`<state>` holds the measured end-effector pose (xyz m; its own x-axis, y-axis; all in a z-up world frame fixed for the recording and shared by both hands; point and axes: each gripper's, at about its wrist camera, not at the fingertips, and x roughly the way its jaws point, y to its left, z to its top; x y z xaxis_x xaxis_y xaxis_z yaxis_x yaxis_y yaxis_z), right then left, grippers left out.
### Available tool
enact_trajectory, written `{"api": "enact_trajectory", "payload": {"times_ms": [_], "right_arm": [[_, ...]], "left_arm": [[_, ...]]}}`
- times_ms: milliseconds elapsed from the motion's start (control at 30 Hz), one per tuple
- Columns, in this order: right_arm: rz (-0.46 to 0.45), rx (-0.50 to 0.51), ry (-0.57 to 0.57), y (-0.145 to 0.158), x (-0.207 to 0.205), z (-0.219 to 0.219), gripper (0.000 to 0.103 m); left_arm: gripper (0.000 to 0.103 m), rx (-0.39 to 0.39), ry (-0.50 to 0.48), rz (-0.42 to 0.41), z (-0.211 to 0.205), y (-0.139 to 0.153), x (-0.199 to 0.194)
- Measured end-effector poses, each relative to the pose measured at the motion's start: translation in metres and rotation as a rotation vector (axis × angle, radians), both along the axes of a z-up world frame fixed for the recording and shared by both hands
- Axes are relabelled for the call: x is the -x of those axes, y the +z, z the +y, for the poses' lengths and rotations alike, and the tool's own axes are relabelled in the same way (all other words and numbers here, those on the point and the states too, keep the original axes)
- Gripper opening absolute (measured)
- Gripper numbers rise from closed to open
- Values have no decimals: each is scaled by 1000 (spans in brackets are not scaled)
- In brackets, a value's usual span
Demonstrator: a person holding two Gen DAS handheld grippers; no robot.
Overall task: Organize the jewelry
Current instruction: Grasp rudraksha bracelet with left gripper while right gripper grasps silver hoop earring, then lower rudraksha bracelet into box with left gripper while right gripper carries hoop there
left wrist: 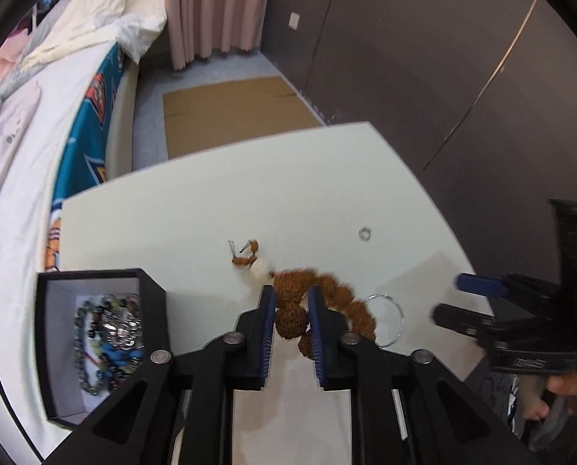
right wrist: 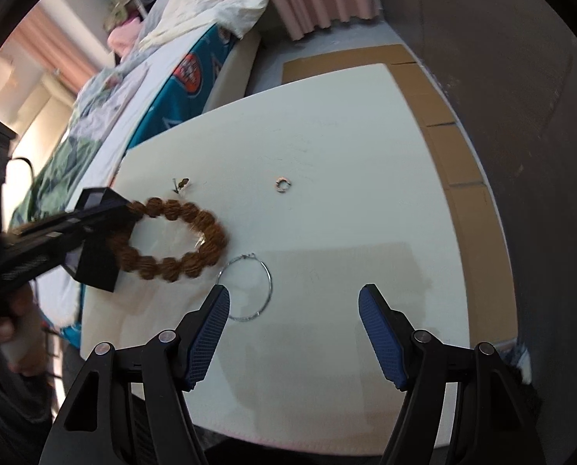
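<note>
My left gripper [left wrist: 291, 302] is shut on a brown beaded bracelet [left wrist: 292, 319], holding it just above the white table [left wrist: 211, 209]; the bracelet also shows as a loop in the right wrist view [right wrist: 180, 263]. A black jewelry box [left wrist: 94, 341] with several pieces inside sits at the left. A thin silver hoop [right wrist: 249, 290] lies just ahead of my right gripper [right wrist: 294, 310], which is open and empty. A small ring [right wrist: 283, 185] and a small earring [right wrist: 182, 184] lie farther back.
The table's right edge borders a dark wall [left wrist: 443, 77]. A bed [left wrist: 36, 135] runs along the left. Cardboard [left wrist: 230, 112] lies on the floor beyond the table. My right gripper shows at the right in the left wrist view [left wrist: 455, 298].
</note>
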<state>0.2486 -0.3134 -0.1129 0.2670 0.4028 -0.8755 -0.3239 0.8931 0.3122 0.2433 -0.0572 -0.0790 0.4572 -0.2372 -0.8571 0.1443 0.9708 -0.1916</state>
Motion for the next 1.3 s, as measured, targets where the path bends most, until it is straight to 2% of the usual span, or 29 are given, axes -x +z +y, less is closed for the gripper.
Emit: {"api": "enact_trajectory", "payload": {"times_ms": [300,467,533,567,833,967,1000,1033,1067,1133,1300], "right_arm": [[0,125,175,-6,-19,43,51],[-19,211,299,-12,-19,63,50],[-22,272,342,-19,-19,71,36],[-12,295,363,-23,-21,74,34],[-29,346,469,-22,-20,90,34],[-42,346,504,-19,-18,96,32],[-43,342,506,-19,-18,96,29],[-47,335,509,-18,-18,95,18],[-49,330,512,-17,-17,96,12],[-58,325,518,-15,-15,92,6],[-25,243,456,-15,-6,80,3]], "left_arm": [[16,2,16,-54,15,28,13],[16,12,30,-71,22,36,16],[16,15,35,-78,25,40,19],[16,14,37,-80,25,41,21],[16,13,64,-98,38,53,25],[16,17,79,-108,44,60,28],[16,17,82,-113,45,62,29],[16,19,85,-118,47,65,30],[16,21,88,-124,49,68,30],[16,20,95,-135,53,73,32],[16,24,122,-161,68,86,38]]}}
